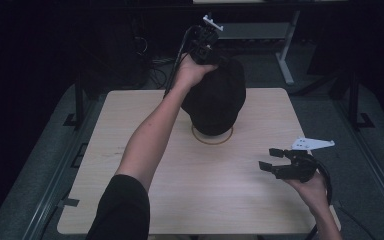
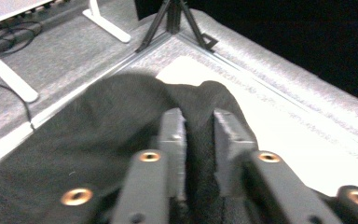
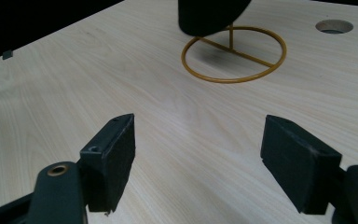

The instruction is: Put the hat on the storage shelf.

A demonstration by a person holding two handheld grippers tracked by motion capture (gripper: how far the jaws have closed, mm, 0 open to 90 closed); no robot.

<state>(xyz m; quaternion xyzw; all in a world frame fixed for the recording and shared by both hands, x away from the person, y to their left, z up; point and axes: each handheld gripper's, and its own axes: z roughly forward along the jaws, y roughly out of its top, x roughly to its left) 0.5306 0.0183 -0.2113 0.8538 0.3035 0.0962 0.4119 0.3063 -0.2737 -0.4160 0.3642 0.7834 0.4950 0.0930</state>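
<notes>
A black cap (image 1: 215,97) sits on a gold wire stand (image 1: 212,139) at the far middle of the light wooden table (image 1: 205,200). My left gripper (image 1: 211,57) reaches over the cap's far side, pointing down at it. In the left gripper view its jaws (image 2: 199,116) stand a little apart, with the cap's fabric (image 2: 98,140) just below and showing in the gap. My right gripper (image 1: 267,159) hovers open over the table's near right part, nothing between its jaws (image 3: 198,140). Ahead of it are the cap (image 3: 209,16) and the stand's ring base (image 3: 228,81).
A round hole (image 3: 334,26) is cut in the tabletop beyond the stand. A white desk leg (image 1: 285,55) and cables lie on the grey floor behind the table. Metal rails run along the table's sides.
</notes>
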